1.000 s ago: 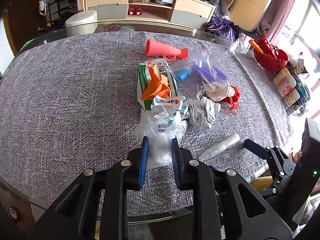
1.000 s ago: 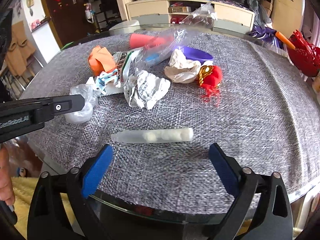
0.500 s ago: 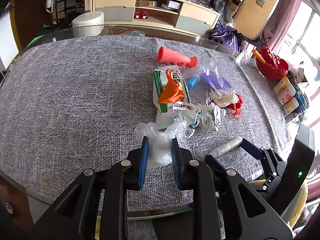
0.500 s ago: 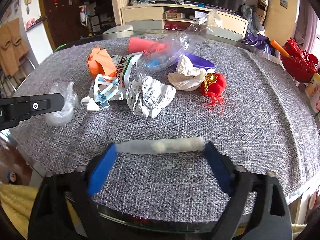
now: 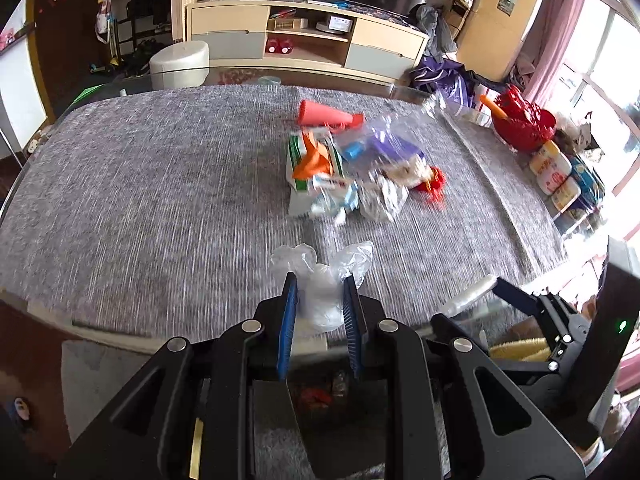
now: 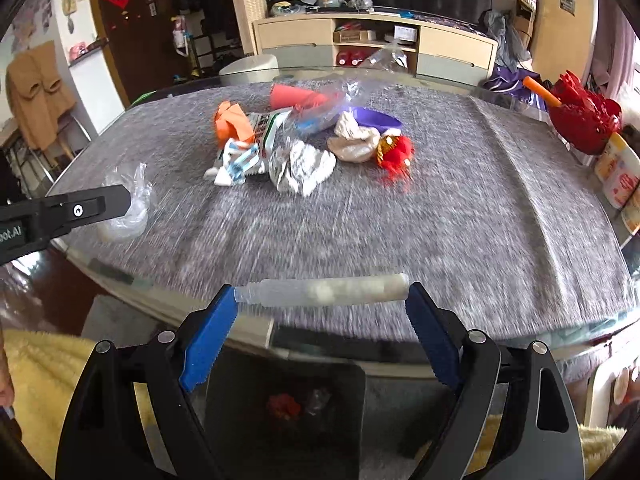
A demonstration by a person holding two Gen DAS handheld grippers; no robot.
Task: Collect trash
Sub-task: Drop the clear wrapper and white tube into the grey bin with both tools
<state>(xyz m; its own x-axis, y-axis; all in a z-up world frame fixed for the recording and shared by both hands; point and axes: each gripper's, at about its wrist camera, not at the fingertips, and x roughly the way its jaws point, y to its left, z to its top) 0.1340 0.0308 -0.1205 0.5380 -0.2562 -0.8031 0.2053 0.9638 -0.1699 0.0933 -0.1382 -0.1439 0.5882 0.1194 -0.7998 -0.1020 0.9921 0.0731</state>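
Left hand-held gripper [image 5: 318,300]: its 2 blue pads are clamped on a crumpled clear plastic bag [image 5: 320,280], held at the near edge of the desk [image 5: 140,184].
Bag from the right wrist view: the clear plastic bag [image 6: 128,204] shows behind the black finger of the left hand-held gripper [image 6: 92,210], at the left rim of the desk [image 6: 480,208].
Right hand-held gripper [image 6: 322,294]: wide apart yet closed on a long translucent tube [image 6: 324,291], gripped end to end, 1 blue pad at the cap and 1 at the base; the tube lies crosswise above the near desk edge.
Tube from the left wrist view: the translucent tube [image 5: 470,294] sits between the fingers of the right hand-held gripper [image 5: 474,300], to the right of the bag.
Bin: a dark trash bin [image 6: 288,396] stands on the floor below the desk edge, with something red inside (too blurred to name).
Mid desk: a crumpled white paper [image 6: 302,168], a green-and-white packet [image 6: 266,130], an orange scrap [image 6: 232,122] and a red tasselled ornament [image 6: 396,154] lie close together.
Farther back: a large clear bag [image 6: 332,104] lies over a purple dish [image 6: 376,118], beside a coral cone [image 6: 294,96].
Far right: a red basket [image 6: 582,120] stands at the desk's edge.
Background: a low beige cabinet [image 6: 376,50] stands along the wall.
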